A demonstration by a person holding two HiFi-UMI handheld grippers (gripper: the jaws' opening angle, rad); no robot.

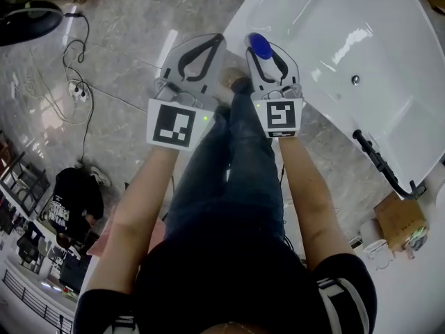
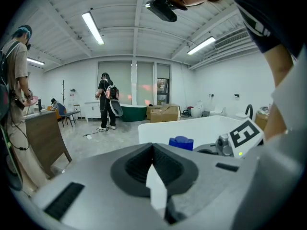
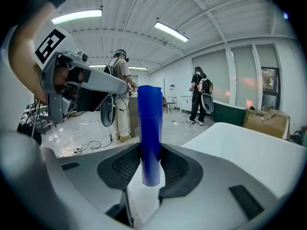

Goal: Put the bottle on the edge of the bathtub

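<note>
Two grippers are held side by side ahead of the person; only one is loaded.

Right gripper (image 3: 150, 153): jaws clamped on a blue bottle (image 3: 149, 121), bearing on its lower body from either side. The bottle stands upright, long axis vertical and square across the jaws. Its base hangs free below them, resting on nothing.

Left gripper (image 2: 153, 150): jaws brought together, nothing between them. It rides just beside the right one, on the side away from the tub, and takes no part in the hold.

Governing relation: the bathtub (image 1: 327, 33) lies ahead and to the right of the loaded gripper. In the head view the bottle's cap (image 1: 259, 45) sits over the near rim (image 1: 235, 21). In the right gripper view that white rim spreads out to the right of and below the bottle. Judgement: the bottle is above the ledge but not yet seated on it. What remains is a descent with the axis kept vertical, then release. The right hand is the nearer one and the only one needed.

Containers: the tub basin is empty, its drain (image 1: 355, 80) bare. A black faucet (image 1: 375, 157) stands on the tub's edge to the person's right, well apart from the bottle.

Risk: the ledge looks narrow and glossy, so an off-centre set-down could tip the bottle into the basin or onto the floor.
</note>
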